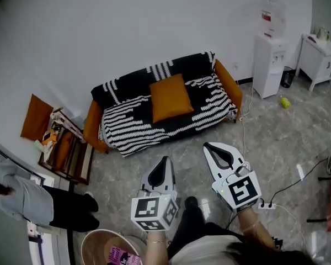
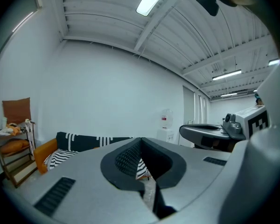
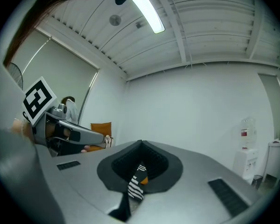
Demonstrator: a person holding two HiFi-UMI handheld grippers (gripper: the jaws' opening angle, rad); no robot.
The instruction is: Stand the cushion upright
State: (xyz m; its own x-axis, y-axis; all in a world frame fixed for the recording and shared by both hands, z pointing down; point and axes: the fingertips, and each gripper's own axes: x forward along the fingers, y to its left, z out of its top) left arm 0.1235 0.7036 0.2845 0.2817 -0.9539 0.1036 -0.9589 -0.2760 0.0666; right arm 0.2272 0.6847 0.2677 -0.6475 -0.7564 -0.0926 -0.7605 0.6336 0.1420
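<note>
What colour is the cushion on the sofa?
Orange. The cushion lies on the black-and-white striped sofa, clearest in the head view.

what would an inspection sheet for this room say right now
surface: sofa under a black-and-white striped throw; grey tiled floor
job's things: orange cushion lies sloped back on the throw, not yet upright
clutter: wooden rack left of the sofa; small yellow-green thing on the floor
grippers: left gripper and right gripper both shut, empty, short of the sofa
cables: power strip with a dark cable on the floor at right
surroundings: water dispenser, white cabinet, a person at left
</note>
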